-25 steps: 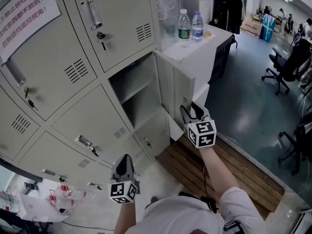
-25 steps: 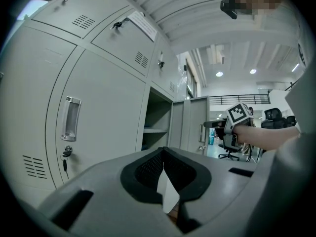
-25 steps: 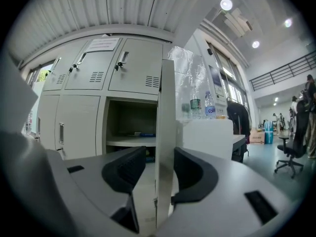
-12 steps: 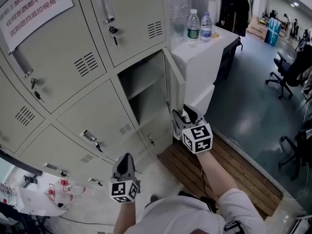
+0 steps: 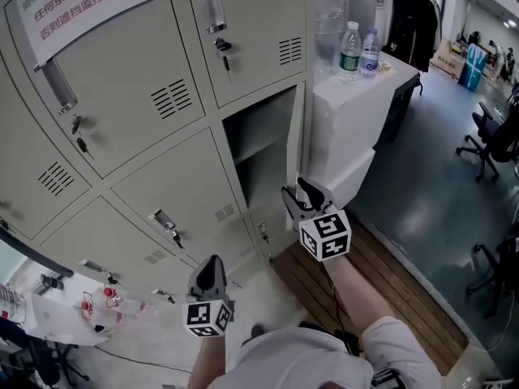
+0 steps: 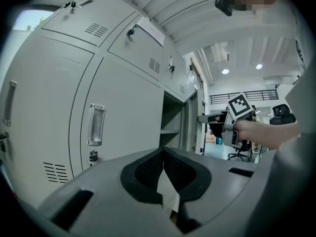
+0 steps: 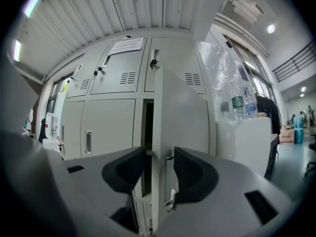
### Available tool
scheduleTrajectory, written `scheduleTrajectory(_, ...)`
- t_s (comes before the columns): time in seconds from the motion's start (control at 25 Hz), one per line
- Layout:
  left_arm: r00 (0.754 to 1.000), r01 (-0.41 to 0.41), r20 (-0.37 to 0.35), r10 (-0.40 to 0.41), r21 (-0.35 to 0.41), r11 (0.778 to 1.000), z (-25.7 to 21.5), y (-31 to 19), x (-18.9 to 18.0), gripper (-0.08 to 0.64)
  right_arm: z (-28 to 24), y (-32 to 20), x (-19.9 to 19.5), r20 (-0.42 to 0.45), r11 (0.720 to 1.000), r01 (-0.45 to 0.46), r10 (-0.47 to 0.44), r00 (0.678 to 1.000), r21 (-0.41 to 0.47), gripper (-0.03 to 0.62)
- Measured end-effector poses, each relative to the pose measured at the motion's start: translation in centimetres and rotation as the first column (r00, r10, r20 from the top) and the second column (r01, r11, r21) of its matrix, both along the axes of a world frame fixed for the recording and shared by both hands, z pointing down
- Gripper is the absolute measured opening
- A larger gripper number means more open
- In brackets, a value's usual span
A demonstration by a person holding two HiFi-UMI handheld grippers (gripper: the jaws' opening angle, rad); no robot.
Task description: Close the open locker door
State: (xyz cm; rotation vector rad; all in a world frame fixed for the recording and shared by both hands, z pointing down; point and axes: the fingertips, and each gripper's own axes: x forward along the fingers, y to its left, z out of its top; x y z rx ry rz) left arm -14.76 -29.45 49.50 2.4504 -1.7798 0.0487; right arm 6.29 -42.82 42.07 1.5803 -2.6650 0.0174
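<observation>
The open locker (image 5: 258, 148) is in the middle row of a grey locker bank, with one shelf inside. Its door (image 5: 295, 148) stands out from the frame, almost edge-on to me, about half swung in. My right gripper (image 5: 302, 197) is at the door's lower outer side with its jaws apart. In the right gripper view the door (image 7: 185, 112) fills the middle and its edge runs down between the open right gripper (image 7: 159, 157). My left gripper (image 5: 209, 275) hangs low before the bottom lockers, shut and empty. In the left gripper view the left gripper (image 6: 164, 154) points at the locker fronts.
A white cabinet (image 5: 345, 116) stands right of the lockers with two water bottles (image 5: 350, 49) on top. A wooden slatted platform (image 5: 389, 270) lies below it. Office chairs (image 5: 491, 140) are at the far right. A small cart (image 5: 69, 318) stands at the lower left.
The door has swung inward from wide open to about half open. My right gripper has moved left with it. The left gripper has stayed put.
</observation>
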Motion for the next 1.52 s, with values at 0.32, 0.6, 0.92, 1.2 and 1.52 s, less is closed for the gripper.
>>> scheduleTrajectory(0.32, 0.998, 0.059, 0.003, -0.059, 0.0, 0.998, 0.1, -0.2, -2.8, 0.008, 0.0, -1.5, -3.7, -0.005, 0.998, 0.06, -0.06, 0.998, 0.005, 0.165)
scheduleTrajectory(0.6, 0.995, 0.104, 0.004, -0.104, 0.002, 0.995, 0.1, -0.4, -4.9, 0.008, 0.0, -3.0, -6.6, -0.008, 0.995, 0.102, -0.101, 0.995, 0.009, 0.165)
scheduleTrajectory(0.92, 0.988, 0.152, 0.005, -0.152, 0.006, 0.988, 0.2, -0.7, -7.4, 0.008, 0.4, -4.9, -9.5, -0.021, 0.991, 0.133, -0.133, 0.991, 0.007, 0.164)
scheduleTrajectory(1.2, 0.985, 0.171, -0.001, -0.171, -0.009, 0.985, 0.6, -1.3, -8.6, 0.006, 0.5, -6.9, -11.5, -0.079, 0.987, 0.159, -0.158, 0.984, 0.009, 0.164)
scheduleTrajectory(1.52, 0.981, 0.196, -0.005, -0.196, -0.022, 0.98, 1.1, -1.9, -10.0, 0.008, 0.5, -9.1, -13.2, -0.066, 0.987, 0.16, -0.159, 0.985, 0.001, 0.164)
